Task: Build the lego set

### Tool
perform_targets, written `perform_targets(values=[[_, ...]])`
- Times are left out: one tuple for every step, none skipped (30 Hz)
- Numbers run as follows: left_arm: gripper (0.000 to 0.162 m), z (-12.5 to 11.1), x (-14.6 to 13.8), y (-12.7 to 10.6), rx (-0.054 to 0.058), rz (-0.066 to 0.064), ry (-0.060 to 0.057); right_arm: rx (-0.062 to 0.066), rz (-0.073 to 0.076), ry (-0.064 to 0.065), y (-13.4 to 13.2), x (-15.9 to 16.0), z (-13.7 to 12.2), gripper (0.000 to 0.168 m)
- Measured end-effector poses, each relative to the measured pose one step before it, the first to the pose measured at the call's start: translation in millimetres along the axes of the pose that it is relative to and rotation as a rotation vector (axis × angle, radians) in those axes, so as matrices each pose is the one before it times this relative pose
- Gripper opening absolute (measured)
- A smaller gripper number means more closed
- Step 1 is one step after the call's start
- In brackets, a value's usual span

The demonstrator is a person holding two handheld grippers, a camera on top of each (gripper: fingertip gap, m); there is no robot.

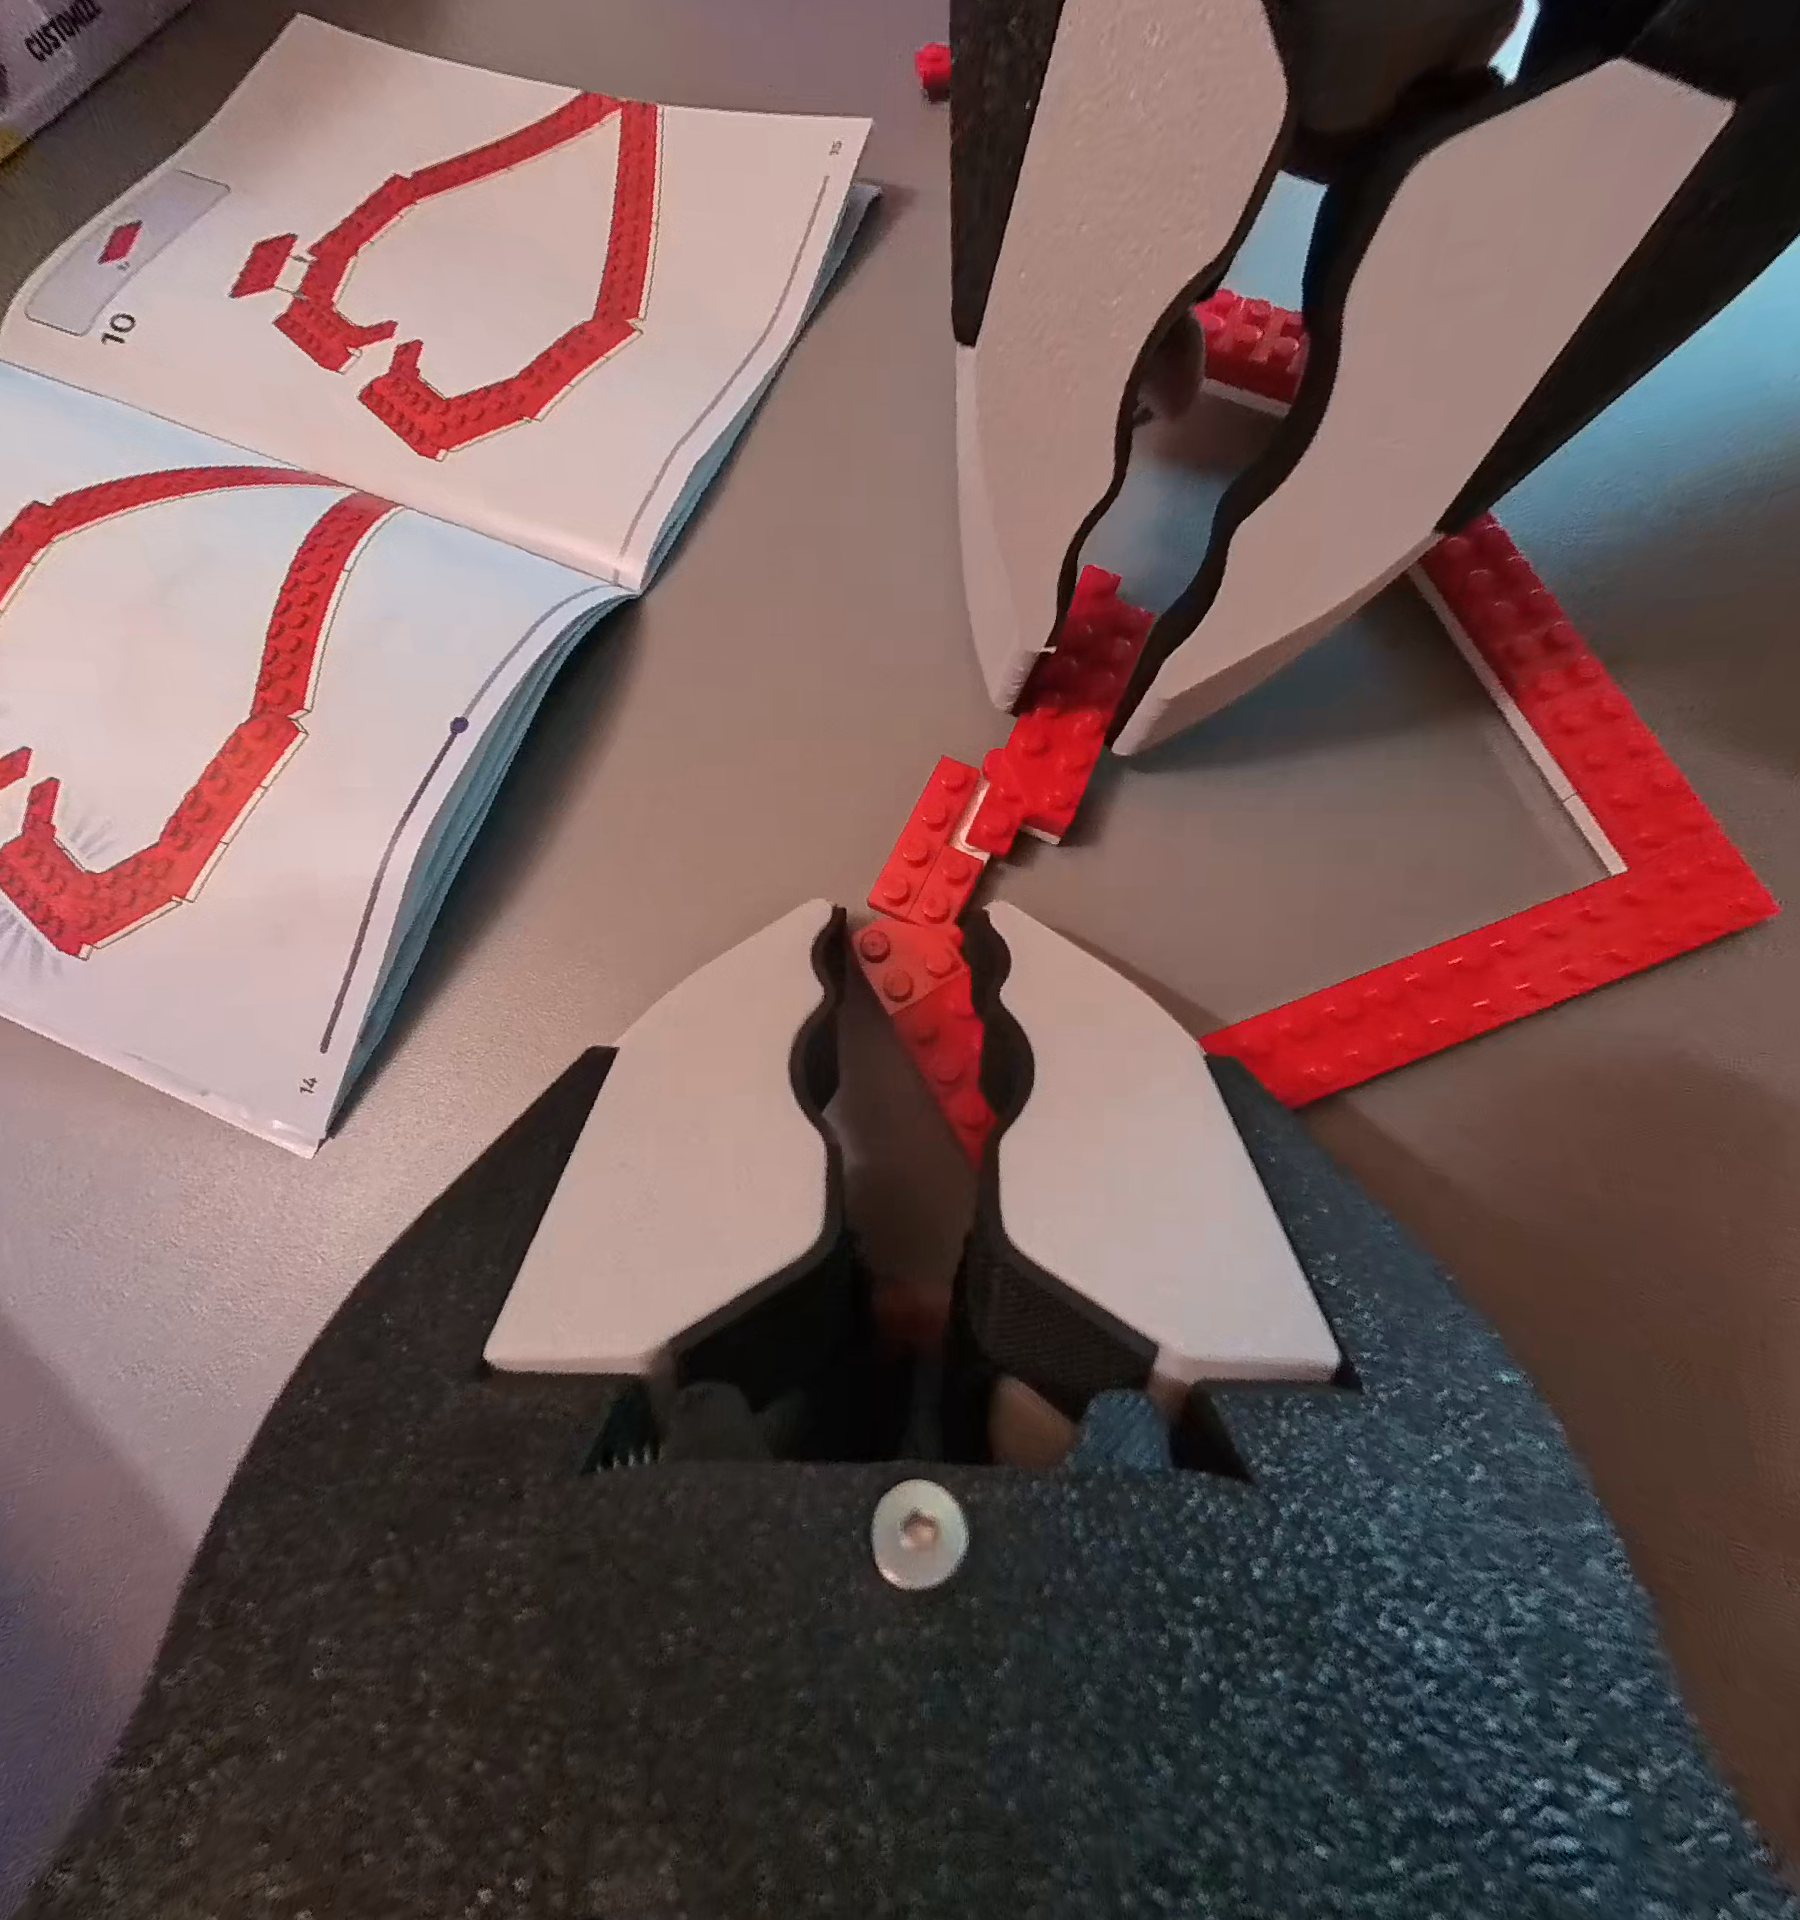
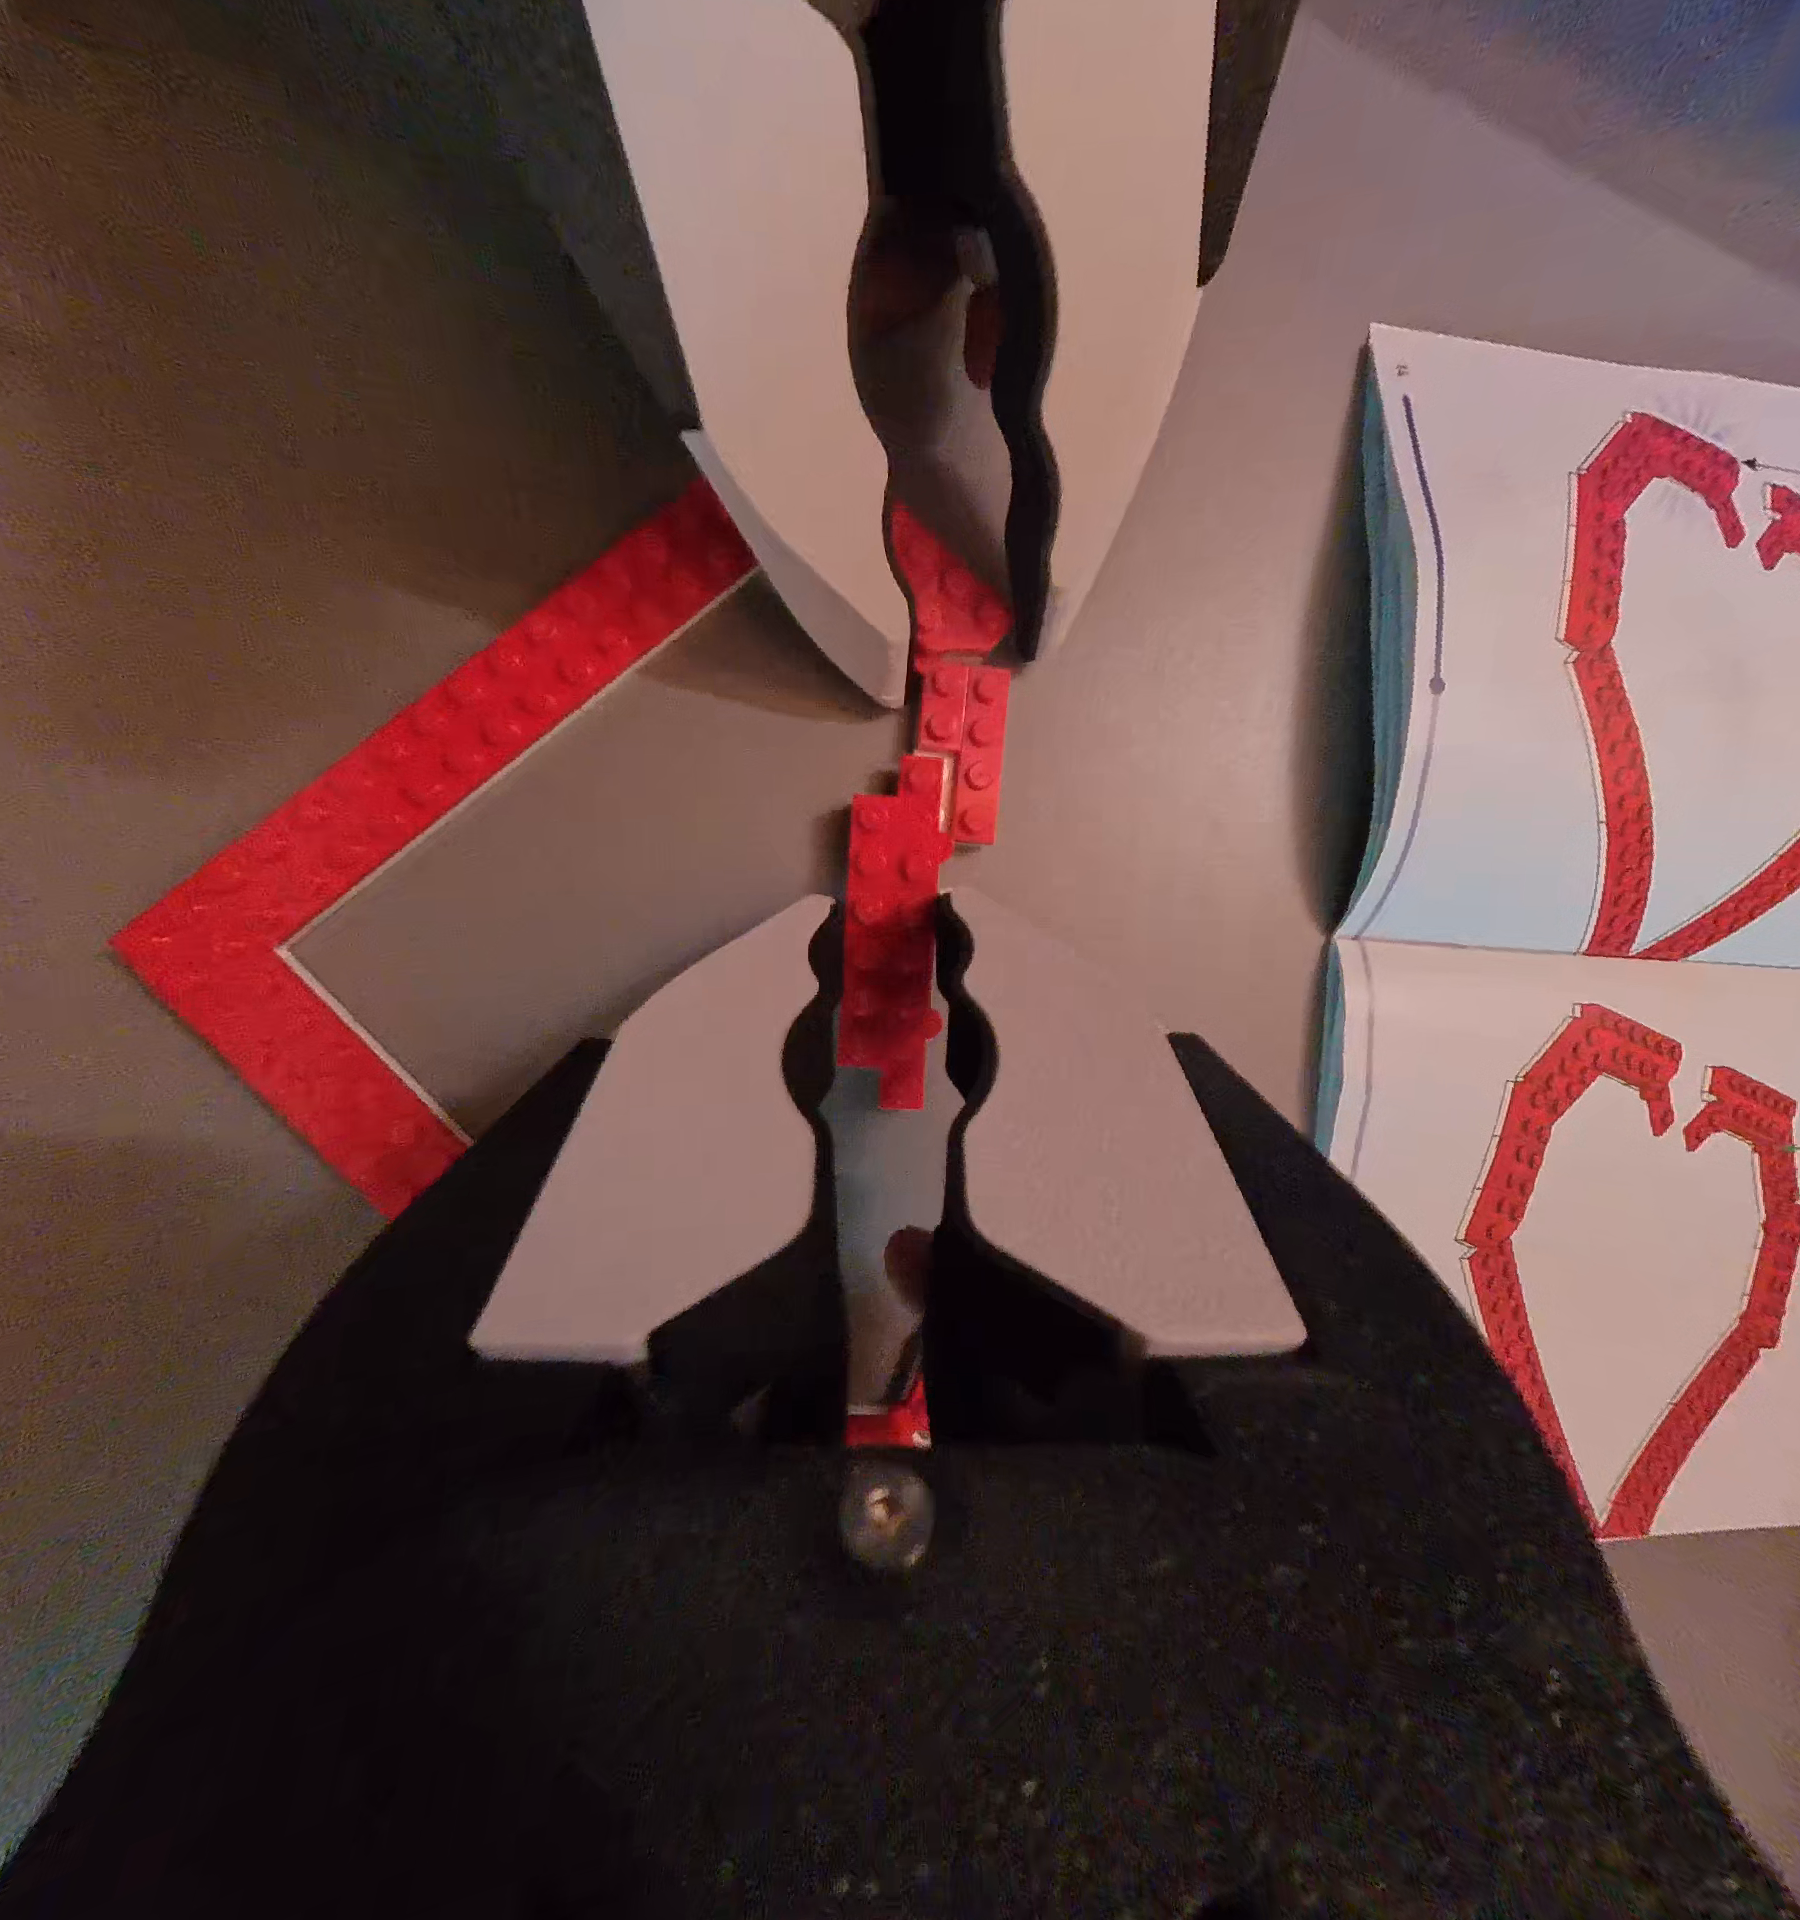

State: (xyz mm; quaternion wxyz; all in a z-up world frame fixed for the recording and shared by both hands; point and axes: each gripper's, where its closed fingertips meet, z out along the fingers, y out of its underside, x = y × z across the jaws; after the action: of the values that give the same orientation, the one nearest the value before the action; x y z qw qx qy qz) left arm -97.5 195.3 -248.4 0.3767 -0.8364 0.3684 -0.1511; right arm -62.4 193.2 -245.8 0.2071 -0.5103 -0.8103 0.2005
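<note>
While the grey counter carries everything, the open instruction booklet lies flat on it, showing red heart outlines. Beside the booklet rests a red lego frame, an angled corner of plates. Between them, the left tongs and the right tongs face each other, each clamped on one end of a stepped red brick strip held between the two. A small loose red brick sits farther back.
</note>
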Motion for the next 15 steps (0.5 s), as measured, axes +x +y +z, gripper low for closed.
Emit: perform_targets(values=[[0.023, 0.03, 0.09, -0.01, -0.0003, 0.0024, 0.0015, 0.0015, 0.0112, -0.0003, -0.06, 0.17, -0.06, 0.016], [0.023, 0.01, -0.01, 0.03, -0.0006, -0.0008, 0.0012, 0.0024, 0.0166, -0.0002, -0.26, -0.30, -0.21, 0.016], [0.023, 0.09, 0.10, 0.08, -0.0004, -0.0010, 0.0008, 0.0038, 0.0175, -0.0003, -0.44, -0.39, -0.25, 0.016], [0.023, -0.01, -0.02, 0.02, -0.0002, 0.0000, -0.0001, 0.0039, 0.0152, 0.0020, -0.65, -0.09, -0.38, 0.016], [0.023, 0.00, 0.01, 0.00, 0.0000, 0.0006, -0.0006, 0.0032, 0.0098, 0.0026, -0.53, -0.18, -0.40, 0.016], [0.023, 0.00, 0.06, 0.00, 0.0000, 0.0002, 0.0006, 0.0031, 0.0008, 0.0049, -0.48, -0.12, -0.54, 0.016], [0.023, 0.04, 0.01, -0.02, -0.0002, 0.0000, 0.0007, 0.0054, -0.0031, 0.0091, -0.96, 0.61, -0.76, 0.016], [0.023, 0.04, 0.24, -0.03, -0.0001, 0.0001, 0.0014, 0.0033, -0.0010, 0.0074, -0.73, 0.50, -0.73, 0.016], [0.023, 0.09, 0.04, 0.08, -0.0003, -0.0011, 0.0013, -0.0034, -0.0010, -0.0029, 0.26, -0.48, -0.39, 0.016], [0.023, -0.03, -0.06, 0.05, -0.0003, -0.0012, 0.0011, -0.0055, -0.0016, -0.0056, 0.83, -0.80, 0.23, 0.016], [0.023, 0.00, 0.06, 0.00, 0.0000, 0.0002, 0.0006, -0.0042, 0.0009, 0.0015, 1.21, 0.69, 1.15, 0.016], [0.023, 0.07, 0.14, -0.07, 0.0001, 0.0022, 0.0006, -0.0049, 0.0019, -0.0004, 1.00, 0.15, 1.03, 0.016], [0.023, 0.03, 0.18, -0.05, 0.0003, 0.0033, -0.0001, 0.0002, 0.0019, -0.0009, 0.16, 0.08, 0.78, 0.016], [0.023, 0.04, 0.26, -0.08, 0.0005, 0.0038, 0.0008, 0.0042, 0.0015, 0.0022, -0.93, 0.51, 0.12, 0.016], [0.023, 0.07, 0.40, -0.09, 0.0002, 0.0032, 0.0010, -0.0034, 0.0001, -0.0011, -0.04, -0.26, 0.07, 0.016]])
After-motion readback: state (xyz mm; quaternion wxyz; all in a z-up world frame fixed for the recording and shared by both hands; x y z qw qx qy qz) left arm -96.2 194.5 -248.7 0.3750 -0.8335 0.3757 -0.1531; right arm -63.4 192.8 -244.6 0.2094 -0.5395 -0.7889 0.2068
